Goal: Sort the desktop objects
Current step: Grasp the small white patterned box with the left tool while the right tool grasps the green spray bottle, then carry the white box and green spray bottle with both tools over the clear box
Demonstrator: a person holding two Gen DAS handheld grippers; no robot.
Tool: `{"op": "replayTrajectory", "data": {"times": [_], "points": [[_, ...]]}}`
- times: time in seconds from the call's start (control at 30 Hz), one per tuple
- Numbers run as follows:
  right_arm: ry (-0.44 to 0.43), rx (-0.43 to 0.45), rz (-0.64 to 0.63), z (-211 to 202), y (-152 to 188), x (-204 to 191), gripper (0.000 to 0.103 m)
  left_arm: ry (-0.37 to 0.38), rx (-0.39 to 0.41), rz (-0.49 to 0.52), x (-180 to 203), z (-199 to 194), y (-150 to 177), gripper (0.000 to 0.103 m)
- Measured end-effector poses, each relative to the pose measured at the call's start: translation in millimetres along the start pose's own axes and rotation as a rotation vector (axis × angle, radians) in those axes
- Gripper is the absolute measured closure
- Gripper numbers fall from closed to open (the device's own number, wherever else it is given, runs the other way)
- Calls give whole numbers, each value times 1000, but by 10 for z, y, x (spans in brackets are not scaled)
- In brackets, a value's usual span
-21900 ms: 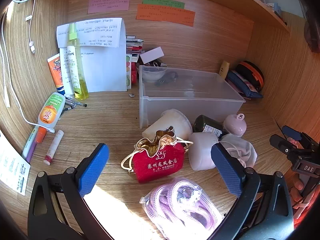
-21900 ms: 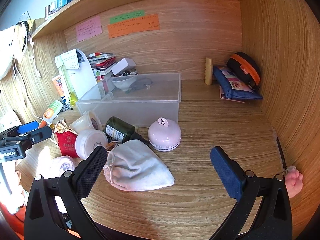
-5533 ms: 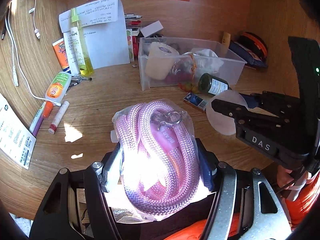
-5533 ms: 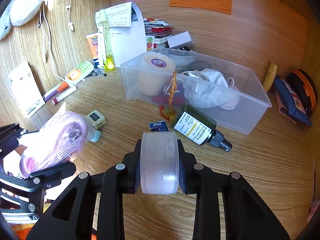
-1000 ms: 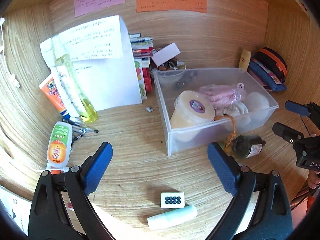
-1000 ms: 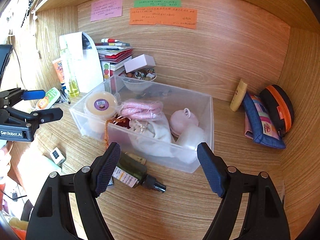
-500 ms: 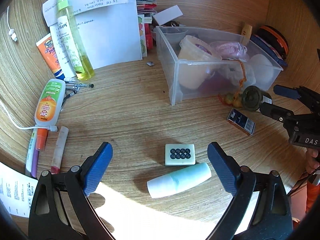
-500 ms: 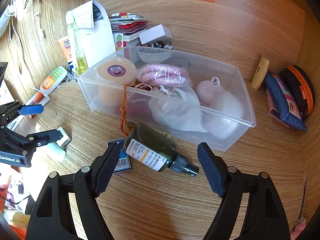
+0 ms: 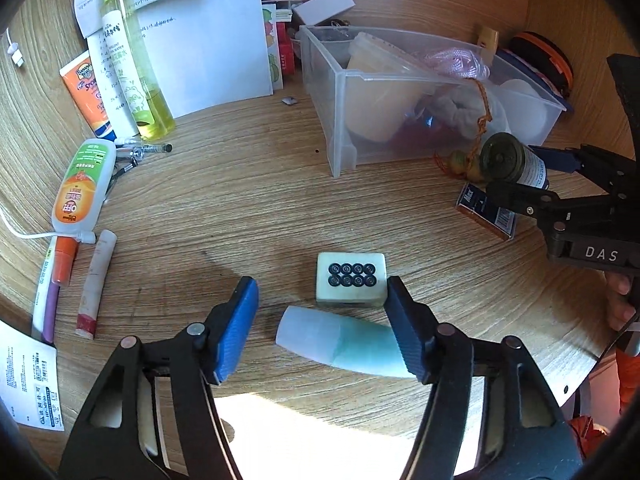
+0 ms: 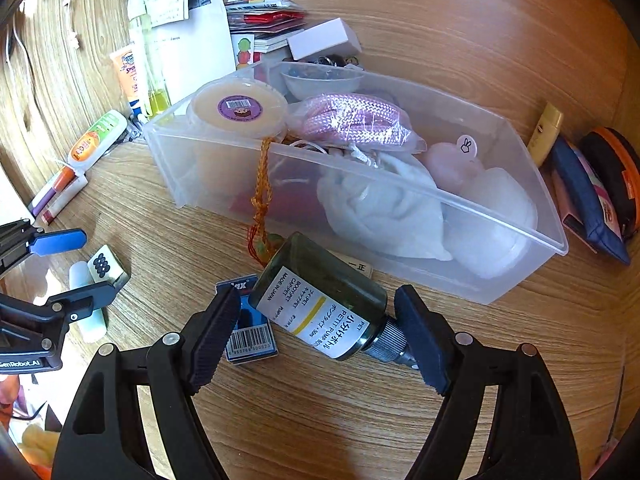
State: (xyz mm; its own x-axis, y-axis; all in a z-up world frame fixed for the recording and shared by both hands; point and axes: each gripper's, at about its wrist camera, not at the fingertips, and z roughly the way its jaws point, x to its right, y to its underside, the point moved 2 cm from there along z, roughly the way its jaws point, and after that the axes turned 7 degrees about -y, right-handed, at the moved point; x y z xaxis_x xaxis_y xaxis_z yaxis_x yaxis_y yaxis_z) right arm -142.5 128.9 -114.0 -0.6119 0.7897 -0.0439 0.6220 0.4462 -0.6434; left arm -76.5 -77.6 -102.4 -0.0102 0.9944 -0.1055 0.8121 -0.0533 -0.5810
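Both unclenched hand-held grippers dropped nearer the cluttered wooden desk, left closing.

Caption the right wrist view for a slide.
Right tool open around a dark green pump bottle lying on the wooden desk, in front of the filled clear bin.

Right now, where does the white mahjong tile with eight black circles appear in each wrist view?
Left wrist view: white mahjong tile lies centre, just beyond the pale blue tube.
Right wrist view: far left, at.
Shared landmark: the clear plastic bin.
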Motion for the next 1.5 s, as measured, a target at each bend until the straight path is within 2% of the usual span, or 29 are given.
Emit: {"op": "replayTrajectory", "data": {"times": [0.13,0.23,0.5,0.87,1.0,1.13,1.2,1.3,1.43,1.5], "points": [[6,5,-1,13,9,15,39,3,10,-11,-16,-1,-4,62],[6,17,-2,-9,9,20,41,1,14,-20,-21,10,-6,70],[5,63,0,-189,12,62,41,15,24,-69,-85,26,-69,70],[24,159,29,-630,-120,201,41,28,141,-66,-46,-270,-449,72],[31,179,33,-718,-165,245,41,23,151,-59,-65,-317,-496,72],[30,190,41,-759,-195,292,41,19,125,-71,-164,-293,-417,72],[27,199,45,-786,-221,324,41,35,92,-81,-200,-234,-345,67],[27,217,56,-834,-275,365,41,58,42,-67,-172,-140,-224,63],[42,243,73,-916,-332,423,41,68,2,-42,-88,-58,-101,63],[48,253,78,-953,-366,459,41,84,-5,-41,-60,-43,-69,60]]}}
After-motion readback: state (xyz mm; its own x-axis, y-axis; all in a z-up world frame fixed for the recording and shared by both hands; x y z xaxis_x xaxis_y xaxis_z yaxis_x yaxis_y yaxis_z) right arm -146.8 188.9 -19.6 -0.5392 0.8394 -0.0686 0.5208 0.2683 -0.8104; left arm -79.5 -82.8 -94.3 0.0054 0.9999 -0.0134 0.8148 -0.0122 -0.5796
